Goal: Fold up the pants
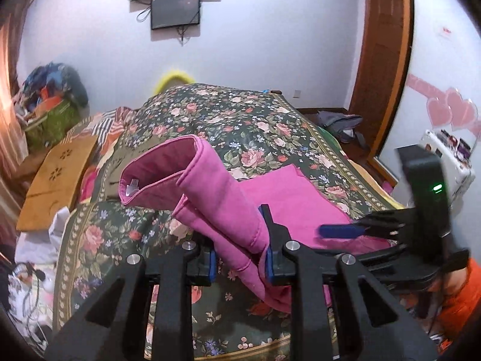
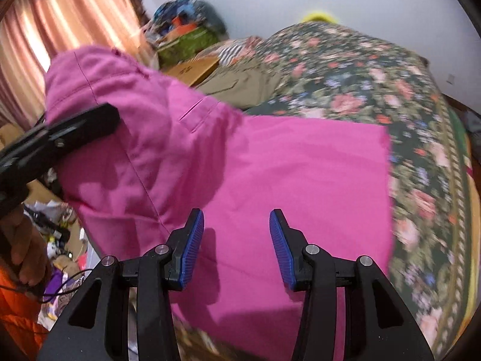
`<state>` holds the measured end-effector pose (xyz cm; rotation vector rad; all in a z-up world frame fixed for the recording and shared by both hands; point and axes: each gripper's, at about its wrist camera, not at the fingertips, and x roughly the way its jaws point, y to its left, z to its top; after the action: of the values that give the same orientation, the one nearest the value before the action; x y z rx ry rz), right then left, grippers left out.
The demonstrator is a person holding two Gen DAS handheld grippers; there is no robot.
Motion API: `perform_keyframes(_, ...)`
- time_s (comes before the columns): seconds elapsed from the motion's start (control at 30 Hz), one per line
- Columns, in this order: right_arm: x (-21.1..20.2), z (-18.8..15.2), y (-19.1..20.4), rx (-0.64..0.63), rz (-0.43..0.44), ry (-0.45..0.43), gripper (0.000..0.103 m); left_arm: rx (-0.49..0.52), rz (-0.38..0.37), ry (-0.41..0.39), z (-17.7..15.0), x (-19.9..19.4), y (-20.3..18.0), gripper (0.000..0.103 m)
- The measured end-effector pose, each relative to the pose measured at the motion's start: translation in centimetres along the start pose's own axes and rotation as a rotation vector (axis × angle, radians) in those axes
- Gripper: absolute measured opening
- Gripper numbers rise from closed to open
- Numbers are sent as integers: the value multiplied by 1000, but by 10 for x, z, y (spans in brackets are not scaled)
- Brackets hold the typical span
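Observation:
Pink pants [image 1: 216,186] lie partly flat on the floral bedspread [image 1: 240,114]. One end is lifted and curls open, showing its inner side and a small white label [image 1: 132,187]. My left gripper [image 1: 239,249] is shut on this raised part, its blue pads pressing the fabric from both sides. In the right wrist view the lifted fabric bulges at the upper left beside a left gripper finger [image 2: 75,129], and the flat part of the pants [image 2: 285,174] spreads below. My right gripper [image 2: 237,240] hovers open just above that flat part, nothing between its fingers.
A khaki garment [image 2: 240,84] and a wooden board [image 1: 60,174] lie at the bed's far left. A green box of clothes [image 1: 51,117] stands by the curtain [image 2: 60,30]. Clutter covers the floor on the left [image 2: 57,231]. An orange sleeve [image 2: 15,310] shows at the lower left.

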<state>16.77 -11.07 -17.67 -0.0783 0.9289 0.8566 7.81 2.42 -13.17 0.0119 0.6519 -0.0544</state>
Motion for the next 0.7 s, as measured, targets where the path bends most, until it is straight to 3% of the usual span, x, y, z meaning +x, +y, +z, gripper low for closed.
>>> perform_keyframes(0.13,-25,-19,-23,68,-56,-28,42,50,-7,-6,2,0,-13,23)
perform_keyframes(0.3,-22,-43,-46,138,-82,2,42,89,-35,-1,5,5,-31,23)
perform_keyframes(0.7,-30,-50,-51,151,-52,-38,45,171,-107,36,10,23,-71,23)
